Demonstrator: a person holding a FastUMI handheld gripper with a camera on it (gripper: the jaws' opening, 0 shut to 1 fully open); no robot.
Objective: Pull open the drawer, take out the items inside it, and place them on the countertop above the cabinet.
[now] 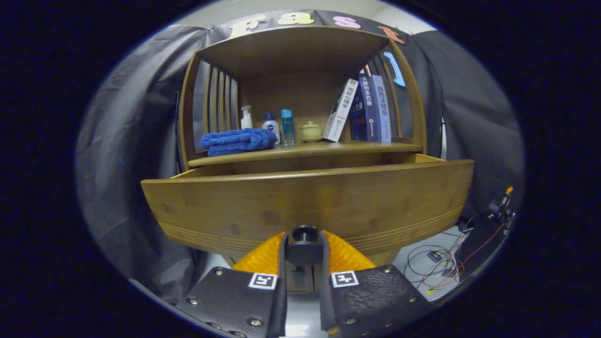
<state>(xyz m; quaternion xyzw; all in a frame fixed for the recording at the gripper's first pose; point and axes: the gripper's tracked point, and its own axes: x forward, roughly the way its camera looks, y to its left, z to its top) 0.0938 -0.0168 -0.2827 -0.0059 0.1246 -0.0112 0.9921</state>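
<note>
Where black cloth walls the booth, countertop (305,150) holds blue towel (238,141), bottles, books; drawer (310,202) stands pulled out. Gripper (304,244), bottom centre, clamps narrowly on black knob (304,233).

The scene is dim and evenly lit, with soft light from above brightening the pale wall over the shelf unit (300,94) while its recess stays shadowed. Strong fisheye distortion bows the drawer front (305,206) into a curve. The orange fingers (263,258) are slightly soft; the books (371,112) read sharp.
</note>
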